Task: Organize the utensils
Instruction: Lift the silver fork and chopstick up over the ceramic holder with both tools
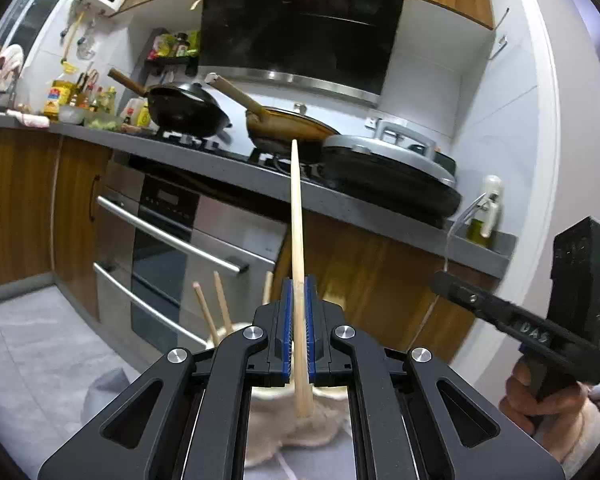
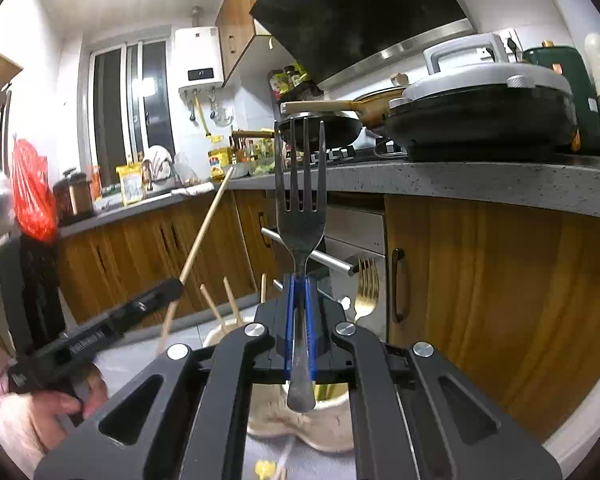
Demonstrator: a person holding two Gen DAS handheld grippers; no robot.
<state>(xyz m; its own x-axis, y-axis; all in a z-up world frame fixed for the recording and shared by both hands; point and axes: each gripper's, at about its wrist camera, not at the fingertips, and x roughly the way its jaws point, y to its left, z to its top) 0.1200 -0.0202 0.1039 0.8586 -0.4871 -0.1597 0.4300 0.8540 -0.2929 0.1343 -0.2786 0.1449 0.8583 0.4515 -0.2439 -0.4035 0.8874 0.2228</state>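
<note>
**Both tongs loaded, and both loads look shaky**

The left tongs (image 1: 298, 300) are clamped on a single chopstick (image 1: 297, 216), which stands almost upright between the blue pads and pokes out below them too. Over on the other side, the right tongs (image 2: 301, 300) are closed on a dark fork (image 2: 301, 216) by its handle, tines up, handle end hanging below the pads.

Below and just ahead of both tongs sits a cream holder (image 2: 224, 330) with more chopsticks (image 2: 232, 300) leaning in it, and a gold fork (image 2: 366, 290) stands just right of the right tongs.

Here is the danger, as I read it. That chopstick is thin and smooth, gripped at one narrow spot, so a quick tilt could let it swivel or slide out. The fork is top-heavy above the pads and could pivot the same way. Lowering either one, the bottom end may strike the holder's rim or the sticks already inside and tip the holder. And the two tongs are near each other, so they could knock together over it.
</note>
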